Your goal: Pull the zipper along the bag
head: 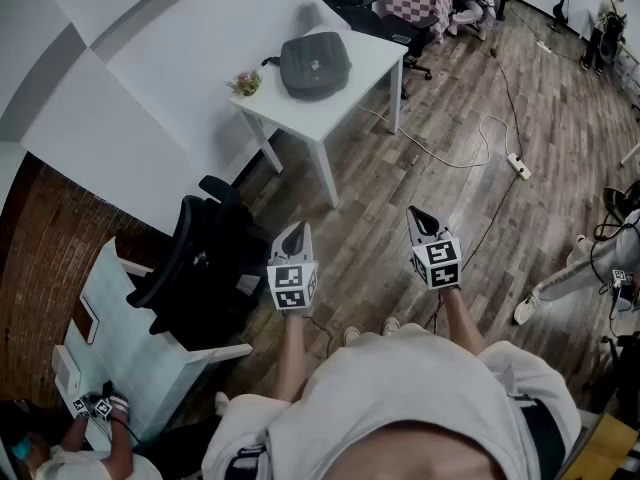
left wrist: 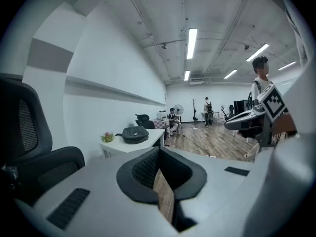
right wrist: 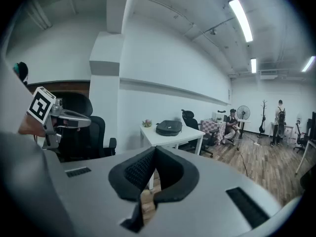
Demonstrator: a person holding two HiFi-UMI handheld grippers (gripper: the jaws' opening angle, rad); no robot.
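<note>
Dark grey bag (head: 315, 65) lies on the white table (head: 375, 53) at 12 o'clock, well apart from both grippers. Left gripper (head: 294, 232) and right gripper (head: 421, 216): jaws pressed together, empty. Risk: arriving closed, they would likely shove the bag; the floor cable (head: 437, 158) could trip the approach.

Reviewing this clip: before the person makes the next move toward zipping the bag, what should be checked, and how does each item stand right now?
1. Bag within reach: not ok; it lies on the white table, far ahead of both grippers.
2. Left gripper free: ok; shut, nothing between its jaws.
3. Right gripper free: ok; shut, empty.
4. Jaws ready to grasp: not ok; both need opening first.
5. Zipper pull located: cannot tell; too small from here.
6. Bag unobstructed: ok; the flower pot stands beside it, not on it.
</note>
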